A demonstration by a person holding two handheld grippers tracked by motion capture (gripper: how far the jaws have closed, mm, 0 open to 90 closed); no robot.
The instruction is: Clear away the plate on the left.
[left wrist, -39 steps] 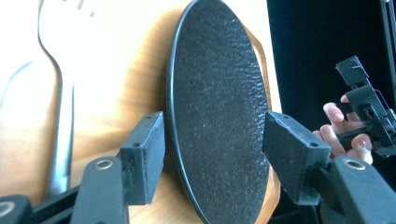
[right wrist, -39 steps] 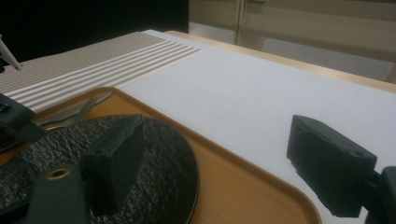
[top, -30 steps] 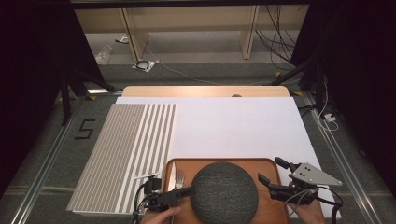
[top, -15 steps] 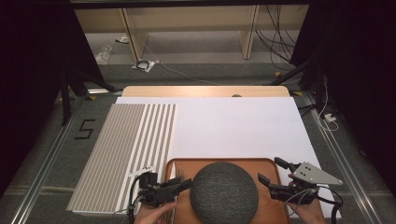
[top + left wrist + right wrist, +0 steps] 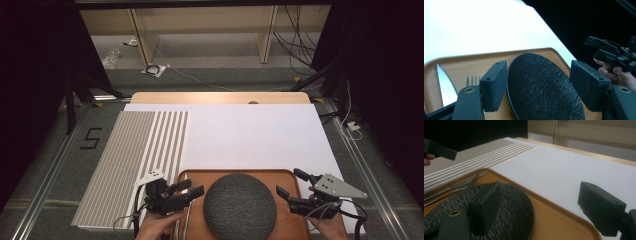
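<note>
White table (image 5: 250, 130): left gripper (image 5: 192, 190) just widening, empty; right gripper (image 5: 295, 186) wide; left gripper view reveals knife (image 5: 445, 85).

Round dark charcoal plate (image 5: 240, 205) has a pebbly texture, sitting on an orange-brown wooden tray (image 5: 285, 176); white cloth (image 5: 250, 135) next to a beige-and-white striped placemat (image 5: 135, 155).

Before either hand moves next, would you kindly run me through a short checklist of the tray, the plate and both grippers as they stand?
1. Left gripper jaws open, having just been opening, nothing clamped: ok.
2. Right gripper jaws open, nothing between them: ok.
3. Plate lying flat on the tray: ok.
4. Knife and fork lying on the tray beside the plate: ok.
5. Striped mat flat, nothing on it: ok.
6. Whether the cables could snag: cannot tell.
</note>
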